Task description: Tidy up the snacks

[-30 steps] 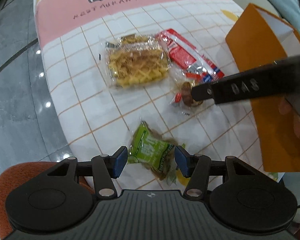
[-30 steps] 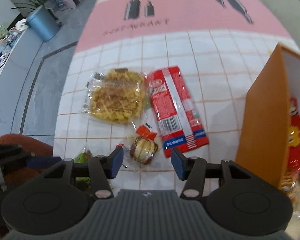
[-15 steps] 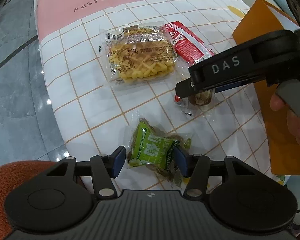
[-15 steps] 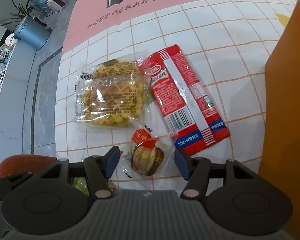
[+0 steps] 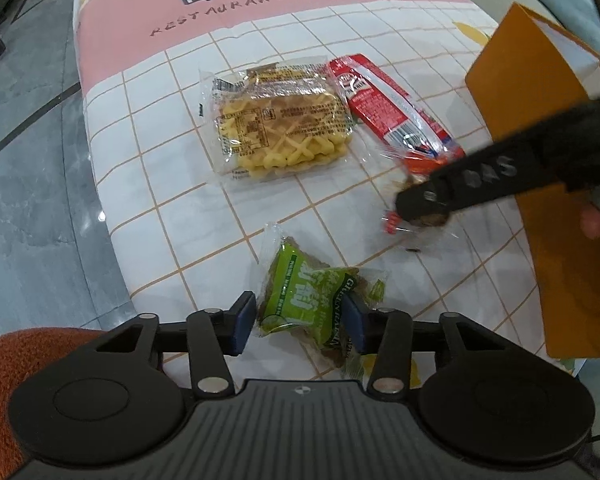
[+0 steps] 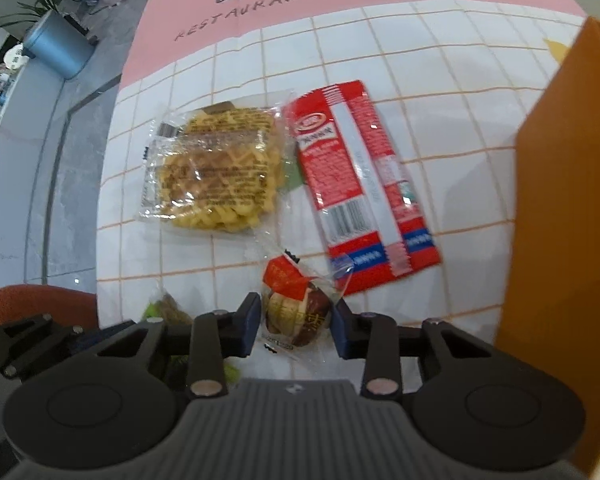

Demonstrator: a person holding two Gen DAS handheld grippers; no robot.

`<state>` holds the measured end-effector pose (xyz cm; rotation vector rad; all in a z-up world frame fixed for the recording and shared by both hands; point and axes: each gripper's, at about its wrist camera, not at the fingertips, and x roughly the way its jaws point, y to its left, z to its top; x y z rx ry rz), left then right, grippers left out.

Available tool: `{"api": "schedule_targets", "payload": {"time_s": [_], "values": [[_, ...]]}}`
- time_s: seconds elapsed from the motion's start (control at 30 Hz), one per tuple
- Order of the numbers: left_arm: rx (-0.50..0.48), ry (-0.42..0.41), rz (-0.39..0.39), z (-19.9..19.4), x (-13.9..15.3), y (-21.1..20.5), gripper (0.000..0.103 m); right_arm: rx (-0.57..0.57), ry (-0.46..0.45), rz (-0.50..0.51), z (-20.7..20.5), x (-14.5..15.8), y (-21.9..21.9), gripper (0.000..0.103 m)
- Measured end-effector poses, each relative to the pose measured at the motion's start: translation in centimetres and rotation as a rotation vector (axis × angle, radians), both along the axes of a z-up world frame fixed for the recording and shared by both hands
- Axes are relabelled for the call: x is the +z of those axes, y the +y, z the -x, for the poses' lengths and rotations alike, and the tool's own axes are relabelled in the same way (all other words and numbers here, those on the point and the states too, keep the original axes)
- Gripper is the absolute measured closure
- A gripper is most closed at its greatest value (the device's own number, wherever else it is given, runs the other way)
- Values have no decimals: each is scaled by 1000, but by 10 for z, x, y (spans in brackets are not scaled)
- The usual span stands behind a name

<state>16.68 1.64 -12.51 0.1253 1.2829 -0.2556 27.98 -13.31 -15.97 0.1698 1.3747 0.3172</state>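
Observation:
A green snack packet [image 5: 304,300] lies near the table's front edge between the blue pads of my left gripper [image 5: 300,318]. Its jaws are closing, and both pads touch the wrapper's sides. My right gripper [image 6: 296,322] is closing too, its pads against a small round brown snack in clear wrap [image 6: 296,312]. In the left wrist view that right gripper [image 5: 420,208] reaches in from the right, blurred. Behind them lie a waffle packet [image 5: 284,124] [image 6: 220,176] and a long red packet [image 5: 384,100] [image 6: 360,184].
An orange box [image 5: 560,240] [image 6: 560,240] stands on the table's right side, close to my right gripper. The checked cloth [image 5: 160,184] ends at the left over grey floor. An orange chair seat [image 5: 28,352] sits at the front left. A blue bin [image 6: 58,48] stands far left.
Both pairs of jaws have narrowed onto their snacks. The green packet now looks bunched between the left pads. The right gripper has come lower over the round snack.

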Motion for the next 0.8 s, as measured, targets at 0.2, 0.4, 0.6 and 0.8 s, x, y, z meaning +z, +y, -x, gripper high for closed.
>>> {"api": "schedule_targets", "payload": {"time_s": [0.2,0.4,0.6,0.8], "values": [[45,-1,25,2,3,5,58,20,-55,3,13,28,-8,70],[63,-14,45,10,13,1,61,35,-127,27,29,51,-15,70],[60,-55,85,16,37,-7,62,-15,-156,17,43,68,-41,70],[35,-114,119,20,75,-25,62,-54,-188,5,56,92,-67,70]]}}
